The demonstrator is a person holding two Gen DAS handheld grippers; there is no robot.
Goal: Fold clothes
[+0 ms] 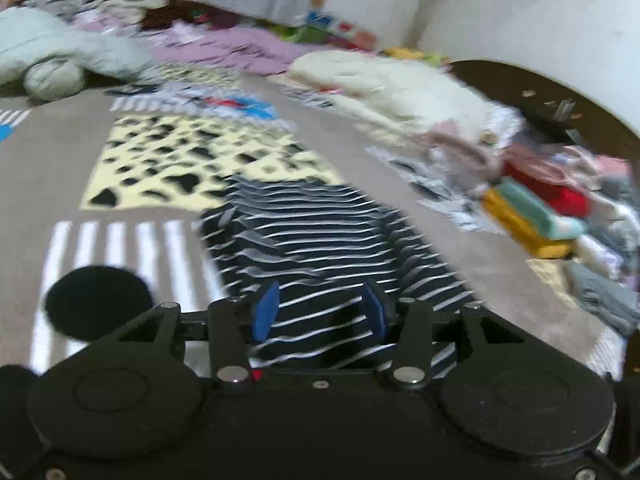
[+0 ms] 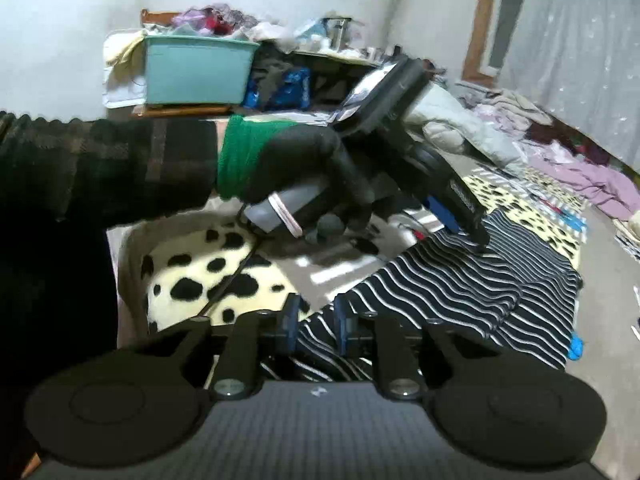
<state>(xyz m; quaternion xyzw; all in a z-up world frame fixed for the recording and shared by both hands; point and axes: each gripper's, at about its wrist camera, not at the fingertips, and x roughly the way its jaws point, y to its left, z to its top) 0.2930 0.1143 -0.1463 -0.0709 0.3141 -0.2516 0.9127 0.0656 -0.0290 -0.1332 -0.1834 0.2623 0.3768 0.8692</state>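
Both grippers—left (image 1: 320, 312) and right (image 2: 316, 322)—hovered with fingers parted over the striped garment (image 1: 320, 232) on the patterned rug (image 1: 52, 184).

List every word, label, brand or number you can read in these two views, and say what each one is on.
None can be read.
Blue packages beside the teal bin: print, too blurred to read.
Colourful boxes by the far wall: markings smeared by motion blur.
Striped garment and spotted mat: patterns only, no lettering.
Left tongs and right tongs: no visible marking.
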